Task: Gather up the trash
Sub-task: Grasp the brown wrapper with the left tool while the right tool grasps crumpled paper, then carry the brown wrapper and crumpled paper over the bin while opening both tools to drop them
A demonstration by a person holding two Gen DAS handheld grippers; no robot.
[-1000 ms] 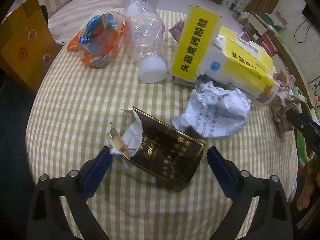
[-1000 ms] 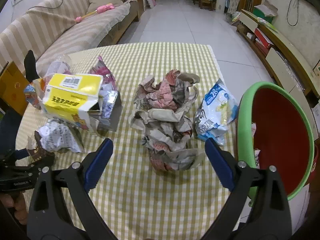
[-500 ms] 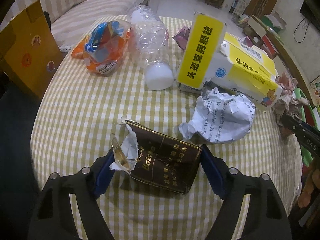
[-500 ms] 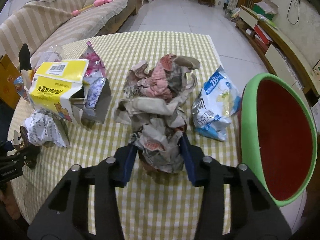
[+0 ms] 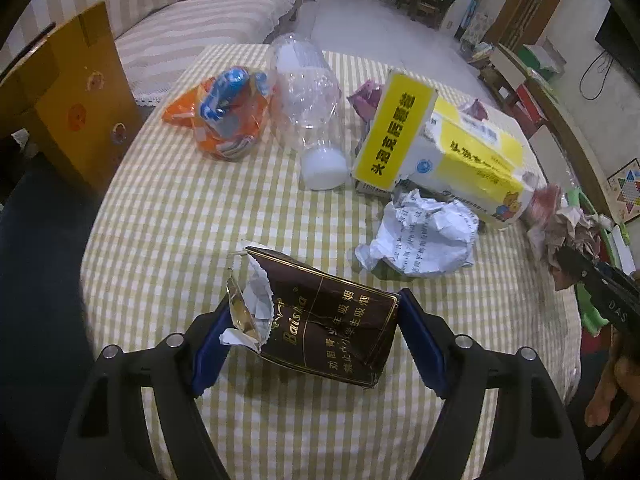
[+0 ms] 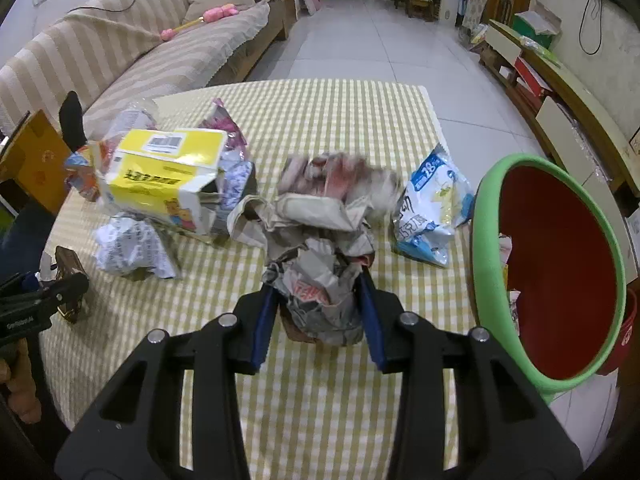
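My left gripper [image 5: 312, 328] is shut on a torn brown cigarette carton [image 5: 324, 326], its blue pads pressing both sides, just above the checked tablecloth [image 5: 192, 224]. My right gripper [image 6: 318, 300] is shut on the near end of a big crumpled newspaper wad [image 6: 324, 220], whose far part is blurred. The green-rimmed red trash bin [image 6: 560, 264] stands right of the table beside the right gripper. The carton and the left gripper also show at the left edge of the right wrist view [image 6: 68, 280].
On the table lie a crumpled white paper [image 5: 424, 236], a yellow-and-white box [image 5: 460, 152], a clear plastic bottle [image 5: 308, 108], an orange snack wrapper [image 5: 224, 120] and a blue-white bag [image 6: 432, 212]. A cardboard box [image 5: 68, 92] and a striped sofa [image 6: 132, 56] stand to the left.
Both grippers closed from wide open: the left onto the carton, the right onto the newspaper wad. The newspaper wad is now shifting, its far part blurred.
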